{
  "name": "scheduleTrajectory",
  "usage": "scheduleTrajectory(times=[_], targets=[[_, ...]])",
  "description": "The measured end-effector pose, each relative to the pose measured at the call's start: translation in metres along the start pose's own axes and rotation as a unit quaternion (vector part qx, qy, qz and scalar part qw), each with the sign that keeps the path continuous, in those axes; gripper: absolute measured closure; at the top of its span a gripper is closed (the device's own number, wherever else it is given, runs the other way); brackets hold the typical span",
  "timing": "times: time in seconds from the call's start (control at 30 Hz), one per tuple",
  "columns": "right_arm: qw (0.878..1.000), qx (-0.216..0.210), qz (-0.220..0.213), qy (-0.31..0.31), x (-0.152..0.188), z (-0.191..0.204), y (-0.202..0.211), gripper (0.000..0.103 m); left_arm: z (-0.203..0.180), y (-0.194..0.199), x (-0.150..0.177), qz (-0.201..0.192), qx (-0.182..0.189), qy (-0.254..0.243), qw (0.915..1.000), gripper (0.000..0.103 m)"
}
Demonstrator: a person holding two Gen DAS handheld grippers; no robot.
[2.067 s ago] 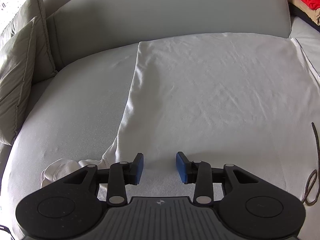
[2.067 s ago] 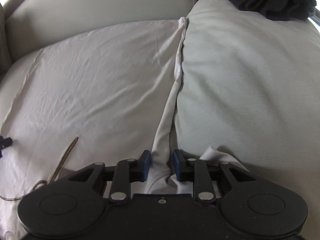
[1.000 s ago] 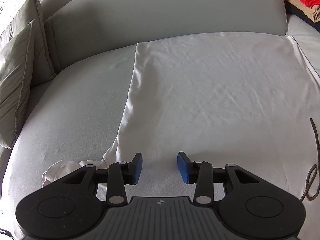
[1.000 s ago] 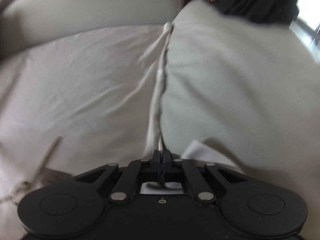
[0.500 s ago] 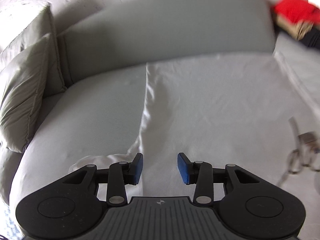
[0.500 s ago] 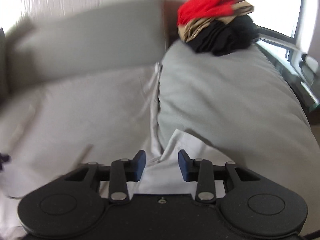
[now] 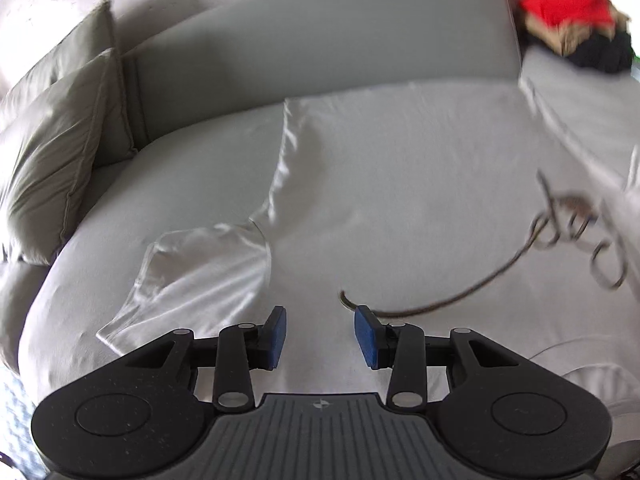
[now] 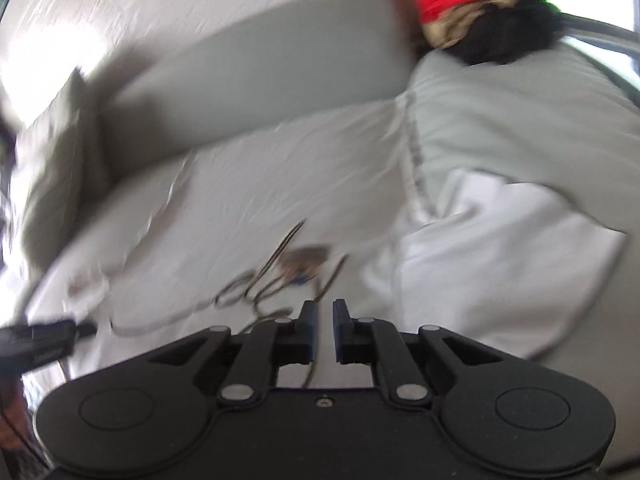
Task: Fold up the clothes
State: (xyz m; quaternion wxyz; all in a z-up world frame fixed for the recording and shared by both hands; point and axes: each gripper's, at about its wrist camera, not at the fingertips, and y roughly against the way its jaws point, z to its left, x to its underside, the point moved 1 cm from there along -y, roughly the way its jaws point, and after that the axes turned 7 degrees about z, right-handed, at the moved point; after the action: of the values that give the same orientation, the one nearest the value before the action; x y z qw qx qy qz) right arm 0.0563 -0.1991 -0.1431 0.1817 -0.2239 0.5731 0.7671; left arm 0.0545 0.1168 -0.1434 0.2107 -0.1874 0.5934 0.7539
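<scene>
A white T-shirt [image 7: 400, 184] is lying spread flat across the grey sofa [image 7: 192, 184] as I am holding my left tongs [image 7: 320, 338] wide apart above its near edge and my right tongs [image 8: 325, 330] nearly together, gripping nothing.
</scene>
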Motion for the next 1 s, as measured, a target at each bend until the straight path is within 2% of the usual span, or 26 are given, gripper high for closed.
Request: scheduleTrajectory(times=[0.13, 0.2, 0.27, 0.3, 0.33, 0.4, 0.47, 0.53, 0.6, 0.67, 0.8, 0.93, 1.0], targets=[[0.998, 0.045, 0.037, 0.028, 0.010, 0.011, -0.019, 0.090, -0.007, -0.007, 0.008, 0.023, -0.022, -0.028, 0.9991, 0.064], [0.997, 0.064, 0.047, 0.021, 0.019, 0.007, -0.012, 0.073, -0.007, -0.002, 0.017, 0.031, -0.030, -0.043, 0.9982, 0.064], [0.989, 0.133, 0.059, 0.013, 0.033, -0.005, -0.002, 0.074, -0.001, 0.005, 0.031, 0.041, -0.032, -0.053, 0.9972, 0.065], [0.985, 0.158, 0.069, 0.001, 0.039, -0.014, 0.003, 0.078, 0.001, 0.011, 0.038, 0.042, -0.029, -0.054, 0.9972, 0.065], [0.985, 0.153, 0.075, -0.016, 0.044, -0.023, 0.008, 0.095, 0.004, 0.018, 0.046, 0.042, -0.026, -0.055, 0.9973, 0.065], [0.988, 0.129, 0.070, -0.047, 0.053, -0.036, 0.022, 0.096, 0.007, 0.032, 0.061, 0.036, -0.013, -0.045, 0.9983, 0.066], [0.992, 0.107, 0.036, -0.061, 0.061, -0.041, 0.040, 0.092, 0.014, 0.045, 0.071, 0.022, 0.021, -0.020, 0.9993, 0.066], [0.994, 0.089, -0.008, -0.062, 0.067, -0.040, 0.057, 0.088, 0.021, 0.058, 0.073, -0.014, 0.054, 0.014, 0.9983, 0.066], [0.996, 0.045, -0.044, -0.058, 0.067, -0.035, 0.068, 0.088, 0.019, 0.067, 0.067, -0.057, 0.055, 0.024, 0.9965, 0.066], [0.997, 0.007, -0.061, -0.046, 0.063, -0.026, 0.069, 0.088, 0.007, 0.066, 0.060, -0.066, 0.063, 0.016, 0.9956, 0.066], [0.998, -0.052, -0.034, 0.002, 0.054, 0.006, 0.047, 0.088, -0.028, 0.055, 0.047, -0.058, 0.077, -0.013, 0.9953, 0.066], [0.997, -0.055, -0.006, 0.049, 0.051, 0.036, 0.023, 0.088, -0.059, 0.037, 0.037, -0.035, 0.075, -0.039, 0.9958, 0.066], [0.996, -0.051, 0.011, 0.069, 0.054, 0.047, 0.017, 0.088, -0.058, 0.042, 0.046, -0.023, 0.085, -0.053, 0.9948, 0.068]])
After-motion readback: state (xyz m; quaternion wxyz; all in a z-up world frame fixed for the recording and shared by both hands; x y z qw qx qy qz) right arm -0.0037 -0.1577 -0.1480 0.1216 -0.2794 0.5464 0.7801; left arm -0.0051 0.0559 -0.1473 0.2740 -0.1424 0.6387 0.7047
